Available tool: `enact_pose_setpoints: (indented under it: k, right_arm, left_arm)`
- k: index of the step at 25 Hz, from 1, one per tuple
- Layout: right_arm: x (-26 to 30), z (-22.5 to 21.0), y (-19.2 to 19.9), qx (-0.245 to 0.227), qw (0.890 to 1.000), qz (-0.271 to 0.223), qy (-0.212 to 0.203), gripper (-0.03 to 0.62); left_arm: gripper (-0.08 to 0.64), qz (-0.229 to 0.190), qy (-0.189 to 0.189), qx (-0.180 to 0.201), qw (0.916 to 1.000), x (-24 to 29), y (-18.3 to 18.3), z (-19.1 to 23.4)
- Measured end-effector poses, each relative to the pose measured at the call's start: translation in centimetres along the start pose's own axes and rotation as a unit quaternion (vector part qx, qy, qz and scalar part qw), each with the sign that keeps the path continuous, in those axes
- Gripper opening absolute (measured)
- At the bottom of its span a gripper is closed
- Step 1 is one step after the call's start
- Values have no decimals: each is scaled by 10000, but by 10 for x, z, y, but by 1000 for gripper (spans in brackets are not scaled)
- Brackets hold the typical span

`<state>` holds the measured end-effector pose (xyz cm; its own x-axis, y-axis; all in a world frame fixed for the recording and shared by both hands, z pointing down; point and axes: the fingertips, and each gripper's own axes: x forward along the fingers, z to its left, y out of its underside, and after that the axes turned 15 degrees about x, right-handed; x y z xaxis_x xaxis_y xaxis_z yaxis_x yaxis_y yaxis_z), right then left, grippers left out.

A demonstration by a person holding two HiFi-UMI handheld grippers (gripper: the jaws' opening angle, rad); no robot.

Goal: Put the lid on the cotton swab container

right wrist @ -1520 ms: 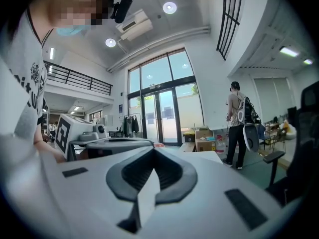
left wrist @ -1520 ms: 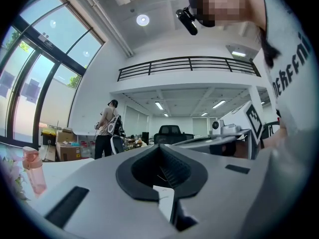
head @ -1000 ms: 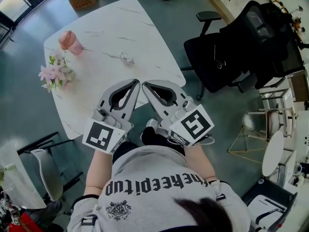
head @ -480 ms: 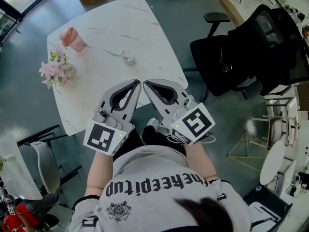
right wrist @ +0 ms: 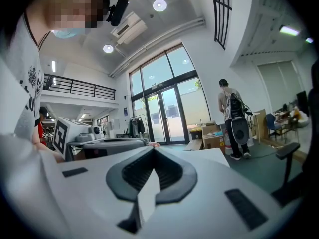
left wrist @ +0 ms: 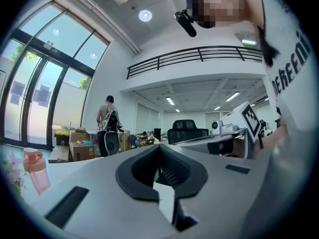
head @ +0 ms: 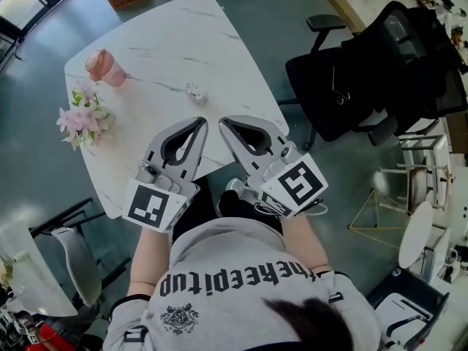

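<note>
It looks like nothing is done yet. The left hand-held gripper and right hand-held gripper are pressed together, empty. The swab box sits apart on the desk. Its lid is too small to see.

The white marbled surface carries a pink bottle near its far left corner, pink flowers at the left edge, and a small cotton swab container near the middle.

Daylight is pouring through the tall glass doors, round ceiling lamps are glaring, and both gripper views are curving and darkening at the edges.
</note>
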<state>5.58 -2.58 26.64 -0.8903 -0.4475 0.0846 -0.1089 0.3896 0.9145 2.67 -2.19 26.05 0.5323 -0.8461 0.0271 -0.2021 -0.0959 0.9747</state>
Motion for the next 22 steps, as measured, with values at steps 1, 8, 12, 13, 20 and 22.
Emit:
enact_pose_setpoints:
  k: [1, 8, 12, 13, 20, 22]
  right_arm:
    - [4, -2, -1, 6, 10000, -14, 60, 11]
    - [29, -12, -5, 51, 9990, -106, 424, 11]
    - [40, -19, -6, 84, 9978, -154, 638, 11]
    - [43, -21, -6, 96, 9974, -164, 691, 11]
    - [57, -37, -1, 206, 9942, -168, 1039, 11]
    - [61, -43, 2, 233, 9931, -131, 1138, 11]
  left_arm:
    - [15, -9, 64, 14, 10000, 2, 0, 4]
    - [15, 112, 442, -11, 9990, 13, 11, 31]
    - [15, 66, 623, 16, 9980, 20, 15, 46]
    - [15, 64, 681, 27, 9977, 21, 17, 48]
    - [15, 287, 985, 55, 9947, 32, 41, 63]
    - [16, 337, 1057, 42, 9938, 36, 50, 67]
